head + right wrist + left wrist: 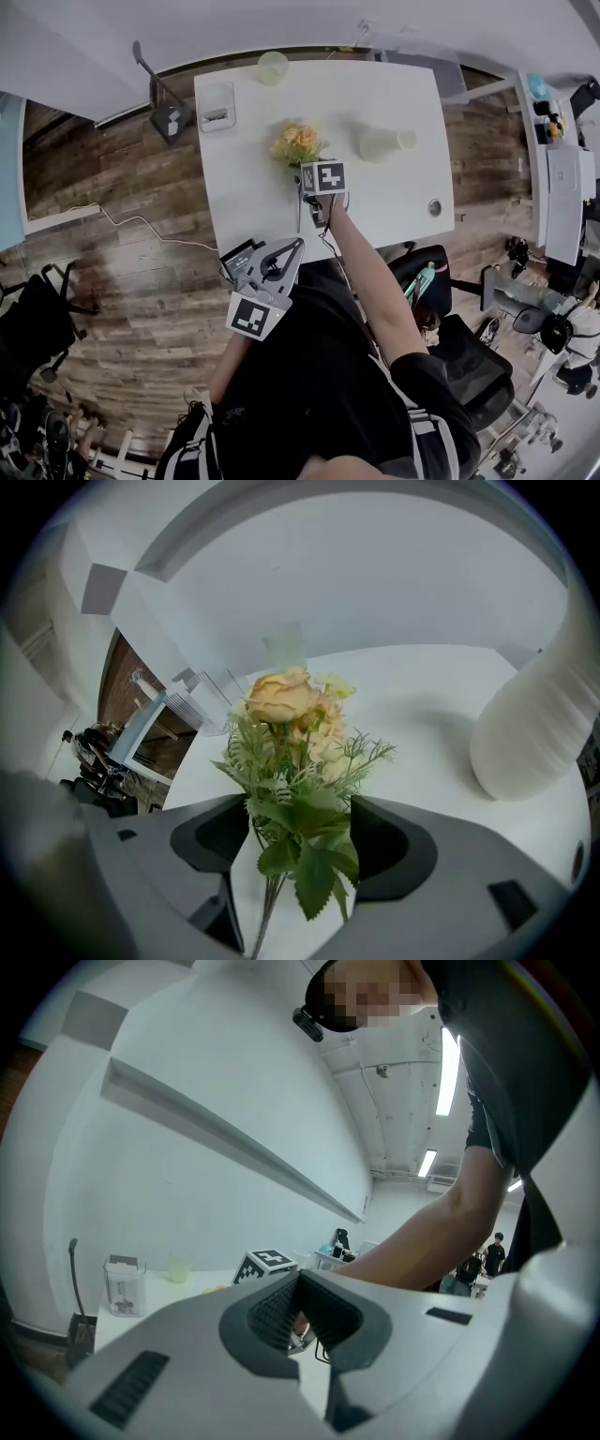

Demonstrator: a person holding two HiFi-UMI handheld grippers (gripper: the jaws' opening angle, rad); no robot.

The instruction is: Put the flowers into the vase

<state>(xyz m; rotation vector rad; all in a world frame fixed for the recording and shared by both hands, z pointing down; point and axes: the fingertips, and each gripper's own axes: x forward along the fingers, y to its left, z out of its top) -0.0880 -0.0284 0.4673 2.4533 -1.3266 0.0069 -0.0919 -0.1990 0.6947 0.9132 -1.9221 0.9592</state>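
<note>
1. The flowers (pixel 298 142) are lying on the white desk (pixel 394 202), blooms pointing away from the person, with the vase (pixel 378 144) just to their right and apart from them.
2. They are looking like a small artificial bunch. I am judging it light, with soft leaves (pixel 314 878) and petals that would crush or slip, and thin stems (pixel 267 902) that are probably stiffer.
3. The best hold is looking to be on the bundled stems below the leaves, not on the foliage or the blooms, so the bunch is not swinging when lifted.
4. The right gripper (pixel 295 850) is pointing steeply down over the stem end. Its fingers (pixel 394 841) are standing wide apart with leaves and stems between them, not yet pressing on anything.
5. The left gripper (pixel 300 1281) is hanging back near the desk's front edge. Its fingertips are sitting together and gripping nothing.
</note>
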